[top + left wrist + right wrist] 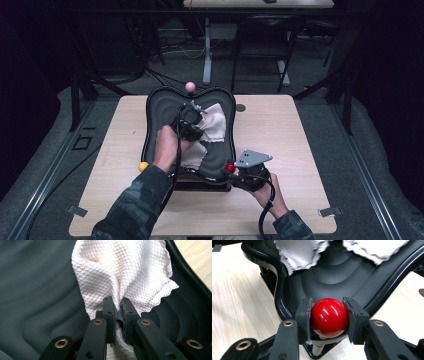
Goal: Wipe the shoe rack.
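A black, ridged, butterfly-shaped tray (pixel 155 107) lies on the wooden table. A white waffle-weave cloth (pixel 214 122) is crumpled on it. My left gripper (pixel 192 112) reaches over the tray's middle, shut on a bunched fold of the cloth (pixel 120 277), which fans out beyond the jaws. At the tray's near right corner my right gripper (pixel 235 170) is shut on a red ball knob (pixel 329 317) that stands on a short post. The red knob (pixel 229 167) sits just left of the gripper's grey plate.
A pink ball knob (pixel 190 87) stands at the tray's far edge and a yellow one (pixel 143 166) at its near left corner. Bare wood table (pixel 280 130) lies left and right of the tray. A small round grommet (pixel 241 107) is set in the tabletop.
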A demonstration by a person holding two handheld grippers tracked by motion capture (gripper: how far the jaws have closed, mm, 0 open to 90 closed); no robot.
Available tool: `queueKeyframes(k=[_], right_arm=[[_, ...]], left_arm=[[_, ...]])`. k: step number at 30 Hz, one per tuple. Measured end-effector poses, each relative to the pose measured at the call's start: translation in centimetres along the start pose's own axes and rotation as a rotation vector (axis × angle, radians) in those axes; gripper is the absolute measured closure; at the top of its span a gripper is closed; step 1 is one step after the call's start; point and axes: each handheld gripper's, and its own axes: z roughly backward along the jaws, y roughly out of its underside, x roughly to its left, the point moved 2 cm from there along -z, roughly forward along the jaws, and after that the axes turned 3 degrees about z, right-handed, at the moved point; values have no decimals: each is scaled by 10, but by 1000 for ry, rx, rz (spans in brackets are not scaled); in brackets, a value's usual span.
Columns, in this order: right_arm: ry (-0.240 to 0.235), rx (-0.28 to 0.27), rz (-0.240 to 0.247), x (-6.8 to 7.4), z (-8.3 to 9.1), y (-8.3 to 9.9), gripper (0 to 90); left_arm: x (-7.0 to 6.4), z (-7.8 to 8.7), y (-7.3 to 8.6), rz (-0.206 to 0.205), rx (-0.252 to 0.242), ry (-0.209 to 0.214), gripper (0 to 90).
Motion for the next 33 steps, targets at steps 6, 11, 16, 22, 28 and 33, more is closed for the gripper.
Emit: queueKeyframes(k=[6,11,16,22,28,33], right_arm=[[0,1,0,0,0,0,605],[-2,1,-2,0,0,0,605],[0,2,0,0,0,0,605],[-1,4,-1,0,0,0,605],[-1,3,1,0,0,0,605],[-2,4,0,0,0,0,605]], left_arm=[[8,2,-21,10,-9,-15,841],[15,2,-37,28,-20,-27,840],[18,1,-51,26,-23,-45,839],[20,-2,-66,34,-25,-60,839],[21,-4,-77,33,-20,-72,839],[22,-8,-82,36,-7,-68,839]])
